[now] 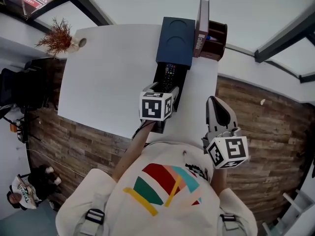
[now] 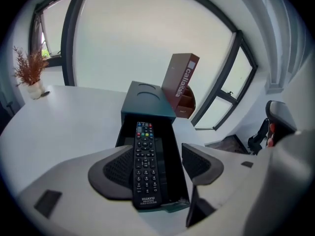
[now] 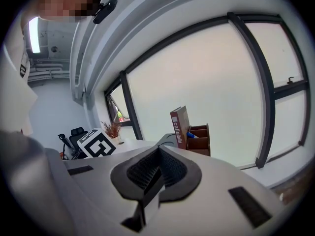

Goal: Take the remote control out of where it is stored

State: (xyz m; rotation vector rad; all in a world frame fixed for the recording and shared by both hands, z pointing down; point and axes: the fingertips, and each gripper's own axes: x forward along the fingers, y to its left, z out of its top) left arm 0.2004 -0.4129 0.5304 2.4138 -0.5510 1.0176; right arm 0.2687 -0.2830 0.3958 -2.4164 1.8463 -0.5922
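Left gripper view has the action: the left gripper [image 2: 156,170] hangs over the front end of the open drawer [image 2: 170,154], fingers [image 2: 114,173] spread wide. Between them lies the remote control [image 2: 145,156], black, buttons up, stretched lengthwise along the drawer with its near end at the drawer's front lip. The left-hand pad sits just beside the remote's edge; whether it touches, I cannot tell. The right-hand pad stands clear, outside the drawer's wall. Nothing is pinched.

Behind, the drawer runs back into the dark teal box [image 2: 145,100], and a brown book [image 2: 181,80] leans upright against the box's right side.

Head view agrees: the left gripper [image 1: 161,88] is poised above the pulled-out drawer [image 1: 180,85] on the white table [image 1: 108,77], and the remote control [image 1: 170,75] shows ahead of it, inside the drawer. The right gripper [image 1: 211,101] is well apart from it, near the table's right edge.

Right gripper view now: the right gripper [image 3: 157,168] has its fingers [image 3: 142,173] pressed together, ribbed pads meeting, with nothing between them. It points up toward the window, past the book [image 3: 179,127] and a wooden organizer [image 3: 199,136].
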